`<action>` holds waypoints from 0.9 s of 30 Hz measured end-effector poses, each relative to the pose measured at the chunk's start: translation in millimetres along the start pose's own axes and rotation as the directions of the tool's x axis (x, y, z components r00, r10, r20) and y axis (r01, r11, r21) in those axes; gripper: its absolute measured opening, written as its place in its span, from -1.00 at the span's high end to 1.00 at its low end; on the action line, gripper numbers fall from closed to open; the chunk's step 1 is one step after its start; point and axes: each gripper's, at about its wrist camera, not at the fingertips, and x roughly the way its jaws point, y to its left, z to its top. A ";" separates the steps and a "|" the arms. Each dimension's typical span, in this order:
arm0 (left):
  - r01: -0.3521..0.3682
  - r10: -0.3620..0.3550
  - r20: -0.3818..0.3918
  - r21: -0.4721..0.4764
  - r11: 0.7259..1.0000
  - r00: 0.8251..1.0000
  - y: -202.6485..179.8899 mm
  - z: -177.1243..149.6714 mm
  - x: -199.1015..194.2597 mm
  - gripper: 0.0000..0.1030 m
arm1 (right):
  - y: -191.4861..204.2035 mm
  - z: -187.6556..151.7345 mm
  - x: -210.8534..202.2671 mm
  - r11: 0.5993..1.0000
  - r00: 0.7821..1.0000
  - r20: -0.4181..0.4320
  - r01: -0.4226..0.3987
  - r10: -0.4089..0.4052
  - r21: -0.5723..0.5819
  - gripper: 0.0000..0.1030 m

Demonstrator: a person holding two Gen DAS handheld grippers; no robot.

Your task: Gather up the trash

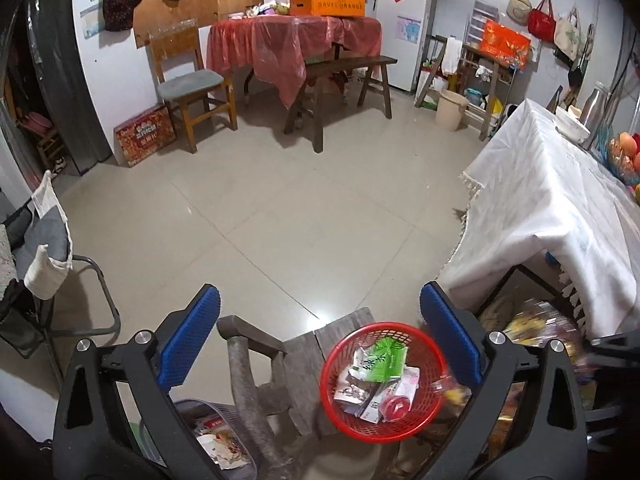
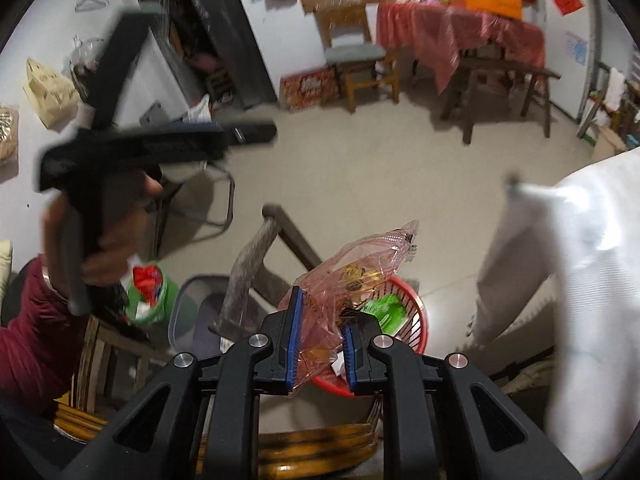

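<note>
A red mesh basket [image 1: 384, 380] sits on a wooden stool [image 1: 304, 364] and holds several wrappers, one of them green [image 1: 386, 360]. My left gripper [image 1: 320, 320] is open and empty above the stool, the basket between its blue pads. My right gripper [image 2: 320, 320] is shut on a crinkled pink plastic wrapper [image 2: 356, 272] and holds it just above the red basket [image 2: 416, 320]. The wrapper shows blurred at the right edge of the left wrist view [image 1: 532, 328]. The left gripper shows from the side in the right wrist view [image 2: 152, 140], held in a hand.
A table under a white cloth [image 1: 560, 208] stands at the right. A grey bin [image 1: 216, 436] with paper is left of the stool. A green bag of trash [image 2: 150, 296] sits at the left. A chair [image 1: 188, 84], a bench [image 1: 340, 80] and a red-covered table [image 1: 292, 36] stand at the far wall.
</note>
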 end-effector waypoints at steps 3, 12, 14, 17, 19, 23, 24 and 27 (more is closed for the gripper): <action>-0.021 0.021 -0.008 0.004 1.000 1.000 5.4 -3.9 4.4 -0.87 | -0.5 4.8 35.2 1.000 0.997 -0.073 -0.010 0.010 -0.002 0.65; -0.027 0.026 -0.039 -0.026 0.999 0.999 21.0 -11.7 15.8 -0.87 | -13.9 -2.8 115.9 1.000 0.972 -0.235 -0.017 0.019 0.012 0.57; -0.024 0.022 -0.052 -0.031 0.999 0.998 23.4 -14.4 20.7 -0.87 | -16.8 -7.0 130.8 1.000 0.964 -0.267 -0.014 0.017 0.010 0.32; -0.020 0.017 -0.075 -0.041 0.999 0.997 25.9 -17.0 27.6 -0.87 | -26.2 -16.2 149.7 1.000 0.953 -0.304 0.014 -0.008 0.018 0.20; -0.017 0.014 -0.085 -0.043 0.999 0.996 26.2 -18.6 31.1 -0.87 | -31.7 -21.1 156.1 0.999 0.948 -0.318 0.023 -0.012 0.031 0.20; -0.015 0.011 -0.087 -0.040 0.999 0.996 24.0 -19.6 31.4 -0.87 | -36.1 -22.1 144.4 0.999 0.956 -0.293 0.042 -0.031 0.031 0.20; -0.012 0.008 -0.087 -0.039 0.999 0.996 22.8 -20.2 30.8 -0.87 | -34.0 -20.9 137.7 0.999 0.961 -0.275 0.048 -0.041 0.021 0.20; -0.006 0.004 -0.082 -0.032 0.999 0.997 18.8 -19.9 28.4 -0.87 | -29.0 -16.9 112.6 0.998 0.973 -0.220 0.068 -0.067 -0.003 0.20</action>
